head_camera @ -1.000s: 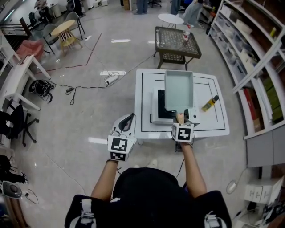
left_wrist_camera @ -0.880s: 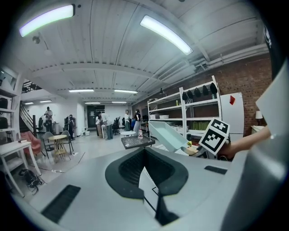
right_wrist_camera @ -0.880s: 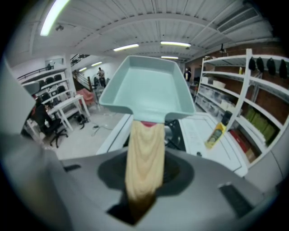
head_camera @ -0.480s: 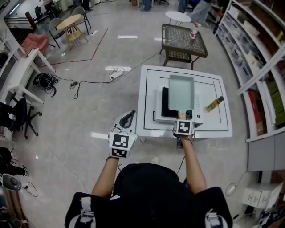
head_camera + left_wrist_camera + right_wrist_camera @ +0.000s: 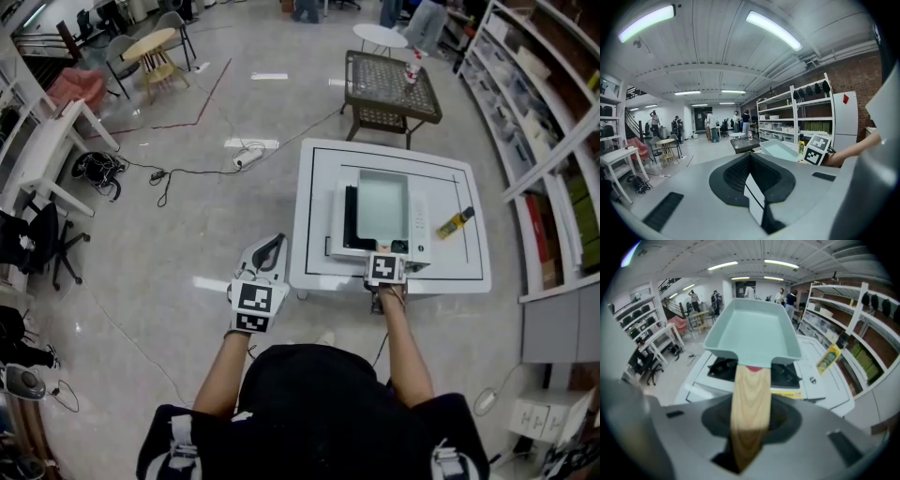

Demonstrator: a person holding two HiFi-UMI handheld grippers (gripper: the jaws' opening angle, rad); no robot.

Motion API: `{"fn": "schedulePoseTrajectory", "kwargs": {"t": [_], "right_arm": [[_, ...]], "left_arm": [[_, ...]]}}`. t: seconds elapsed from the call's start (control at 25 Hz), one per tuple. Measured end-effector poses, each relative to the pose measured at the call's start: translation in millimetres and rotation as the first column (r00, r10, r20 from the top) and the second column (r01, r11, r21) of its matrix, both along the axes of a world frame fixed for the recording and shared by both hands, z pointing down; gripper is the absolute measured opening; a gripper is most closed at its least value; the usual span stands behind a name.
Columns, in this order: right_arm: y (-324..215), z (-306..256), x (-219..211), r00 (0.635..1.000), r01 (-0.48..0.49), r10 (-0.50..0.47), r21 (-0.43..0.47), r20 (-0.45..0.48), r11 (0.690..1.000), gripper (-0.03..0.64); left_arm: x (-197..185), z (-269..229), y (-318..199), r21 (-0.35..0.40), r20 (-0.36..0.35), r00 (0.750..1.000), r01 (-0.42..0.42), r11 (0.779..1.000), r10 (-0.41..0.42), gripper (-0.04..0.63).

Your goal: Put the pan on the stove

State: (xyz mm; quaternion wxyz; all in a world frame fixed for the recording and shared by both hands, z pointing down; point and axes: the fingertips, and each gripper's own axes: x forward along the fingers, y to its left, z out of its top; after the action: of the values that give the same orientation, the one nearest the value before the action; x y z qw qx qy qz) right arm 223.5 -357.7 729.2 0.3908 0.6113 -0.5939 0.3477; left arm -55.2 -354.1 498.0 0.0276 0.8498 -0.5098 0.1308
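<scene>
Off the near edge of the white desk [image 5: 314, 202] the left gripper [image 5: 267, 253] is hovering, jaws pressed together on nothing. Right of it the right gripper [image 5: 382, 253] is clamping its jaws on the wooden handle [image 5: 750, 399] of the one mint-green pan [image 5: 382, 199], which is hanging over the one black stove [image 5: 347, 220]. Further right a single yellow bottle [image 5: 454, 222] is lying on the desk, with glossy floor [image 5: 187, 187] all round and shelves [image 5: 553, 141] lining the right wall.
</scene>
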Motion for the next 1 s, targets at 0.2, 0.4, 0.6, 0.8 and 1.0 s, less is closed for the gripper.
{"fn": "schedulePoseTrajectory", "kwargs": {"t": [0.2,0.4,0.6,0.8,1.0], "right_arm": [[-1,8,0,1.000,0.002,-0.002,-0.012,-0.001,1.000,0.130],[-2,11,-1,1.000,-0.006,0.006,-0.034,-0.006,0.999,0.130],[0,13,-5,1.000,-0.008,0.008,-0.043,0.002,0.999,0.132],[-2,15,-7,1.000,-0.013,0.013,-0.044,0.006,0.999,0.132],[-4,17,-6,1.000,-0.022,0.022,-0.049,-0.006,0.999,0.132]], "left_arm": [[2,3,-1,-0.003,0.001,1.000,-0.005,1.000,0.005,0.025],[0,4,-5,-0.008,0.002,1.000,-0.006,1.000,0.006,0.025],[0,6,-6,-0.005,0.018,1.000,-0.005,1.000,0.005,0.025],[3,7,-4,-0.008,0.010,1.000,-0.011,1.000,0.011,0.025],[3,9,-5,-0.009,0.013,1.000,-0.010,1.000,0.010,0.025]]}}
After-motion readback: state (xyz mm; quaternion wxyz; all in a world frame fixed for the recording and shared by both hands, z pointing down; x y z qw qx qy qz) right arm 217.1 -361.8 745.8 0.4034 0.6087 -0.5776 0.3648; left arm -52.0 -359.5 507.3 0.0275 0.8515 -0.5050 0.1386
